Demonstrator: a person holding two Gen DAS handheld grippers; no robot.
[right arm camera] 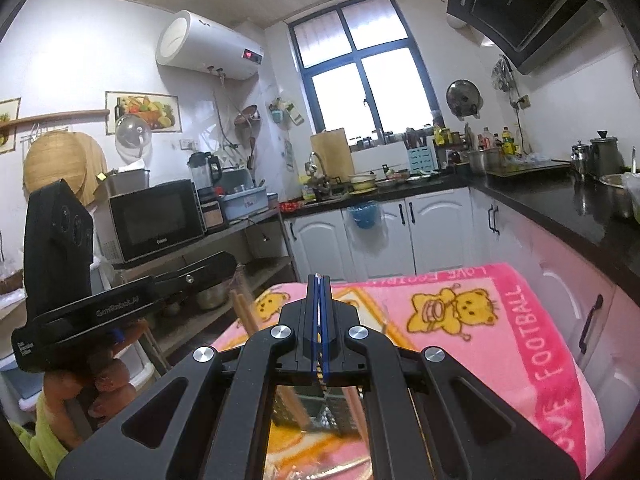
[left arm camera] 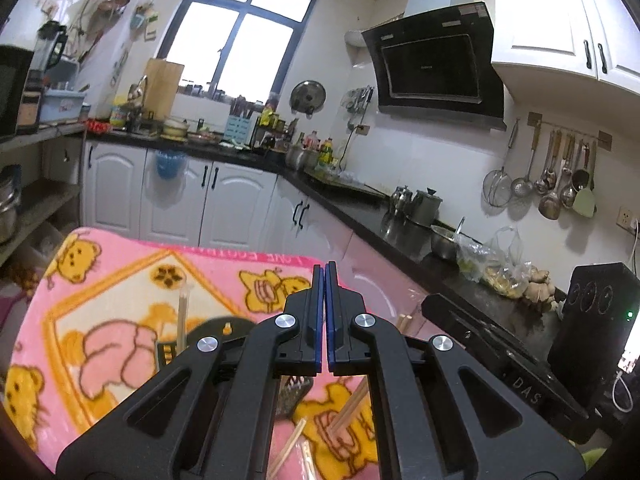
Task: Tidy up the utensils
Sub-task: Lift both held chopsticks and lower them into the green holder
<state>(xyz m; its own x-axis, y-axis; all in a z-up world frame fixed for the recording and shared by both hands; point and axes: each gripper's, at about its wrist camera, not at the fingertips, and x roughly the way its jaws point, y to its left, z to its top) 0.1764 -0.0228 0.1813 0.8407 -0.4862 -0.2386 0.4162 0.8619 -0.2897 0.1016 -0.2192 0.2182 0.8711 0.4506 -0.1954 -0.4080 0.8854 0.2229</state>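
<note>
Kitchen surface (left arm camera: 120,264) under pink bear blanket. Left tongs (left arm camera: 324,320) clenched, empty. Right tongs (right arm camera: 319,328) clenched on thin pale sliver, identity unclear. Chopsticks (left arm camera: 352,408) scattered below tongs, beside mesh holder (right arm camera: 316,412).

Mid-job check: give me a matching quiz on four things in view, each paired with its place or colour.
Things:
1. blanket
2. ladles
3. microwave
4. loose chopsticks

Place or colour:
A. hanging from a wall rail
B. lying on the blanket
C. pink with yellow bears
D. on a shelf, left of the window

Pairs: 1-C, 2-A, 3-D, 4-B
</note>
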